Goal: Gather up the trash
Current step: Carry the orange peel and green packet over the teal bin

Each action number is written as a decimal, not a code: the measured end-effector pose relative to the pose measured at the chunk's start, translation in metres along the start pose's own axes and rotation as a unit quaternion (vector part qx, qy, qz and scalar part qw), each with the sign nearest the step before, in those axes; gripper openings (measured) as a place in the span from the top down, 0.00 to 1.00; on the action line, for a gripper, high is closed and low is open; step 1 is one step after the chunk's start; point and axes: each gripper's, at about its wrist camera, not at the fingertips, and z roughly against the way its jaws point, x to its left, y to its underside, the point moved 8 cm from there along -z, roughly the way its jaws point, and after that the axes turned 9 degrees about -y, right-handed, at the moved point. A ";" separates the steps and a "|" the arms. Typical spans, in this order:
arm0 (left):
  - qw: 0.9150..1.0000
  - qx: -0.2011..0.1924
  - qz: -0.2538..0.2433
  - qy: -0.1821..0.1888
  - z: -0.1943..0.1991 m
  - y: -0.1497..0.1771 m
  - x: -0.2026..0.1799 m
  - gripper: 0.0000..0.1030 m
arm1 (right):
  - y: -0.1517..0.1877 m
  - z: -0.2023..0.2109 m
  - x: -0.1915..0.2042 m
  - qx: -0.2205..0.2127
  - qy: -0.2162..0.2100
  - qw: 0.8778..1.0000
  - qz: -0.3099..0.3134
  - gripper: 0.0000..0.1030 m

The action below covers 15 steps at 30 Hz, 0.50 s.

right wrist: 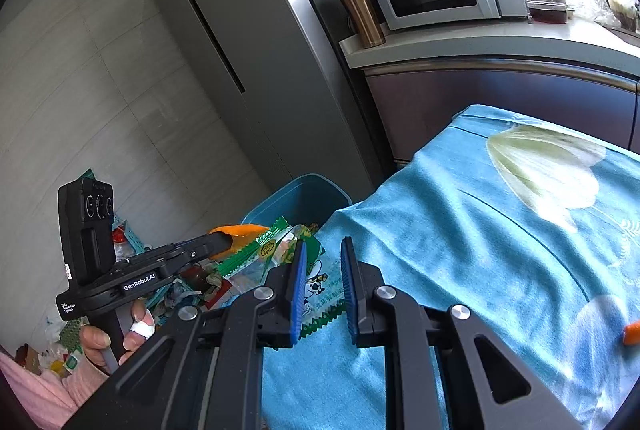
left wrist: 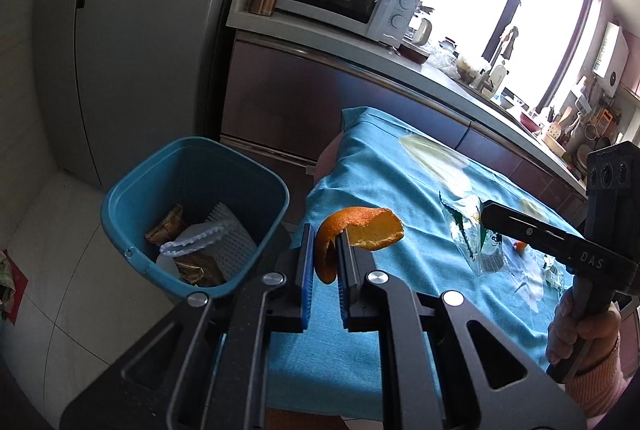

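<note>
Left gripper (left wrist: 323, 262) is clamping orange peel (left wrist: 360, 230) over the tablecloth's (left wrist: 400, 189) near-left edge, beside the blue bin (left wrist: 192, 165). Right gripper (right wrist: 323, 286) is pinching a clear snack wrapper (right wrist: 288, 250) at that same edge.

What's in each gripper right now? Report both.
Left gripper: closed on an orange peel.
Right gripper: closed on a clear snack wrapper.
</note>
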 end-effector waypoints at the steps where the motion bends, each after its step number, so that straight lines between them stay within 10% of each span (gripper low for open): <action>1: 1.000 -0.001 0.002 -0.003 0.000 -0.001 0.002 0.90 | -0.001 -0.004 0.002 0.002 -0.003 1.000 0.000 0.85; 15: 0.999 0.001 0.026 -0.038 -0.012 -0.009 0.040 0.90 | -0.014 -0.050 0.018 0.028 -0.025 0.999 0.014 0.85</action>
